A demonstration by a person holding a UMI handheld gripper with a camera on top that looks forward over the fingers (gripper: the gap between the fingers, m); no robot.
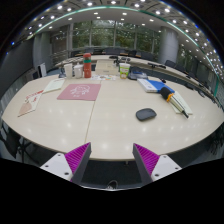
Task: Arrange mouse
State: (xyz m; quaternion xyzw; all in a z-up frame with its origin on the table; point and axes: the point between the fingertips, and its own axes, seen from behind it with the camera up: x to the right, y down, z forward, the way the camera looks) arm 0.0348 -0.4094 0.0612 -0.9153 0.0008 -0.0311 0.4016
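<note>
The gripper [112, 160] is held released, nothing between its fingers. The mouse [146, 114] lies well ahead; its low rounded shell could slip if pinched off-centre.

Dark mouse [146, 114] lying flat on pale table [100, 125]

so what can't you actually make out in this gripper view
- Mouse: too small to show buttons or which way it faces.
- Pink mat: any markings are too small to read.
- Cups and bottles at the table's far side: too small and crowded to identify.
- Books: titles unreadable.
- Gripper: open, holding nothing.
</note>
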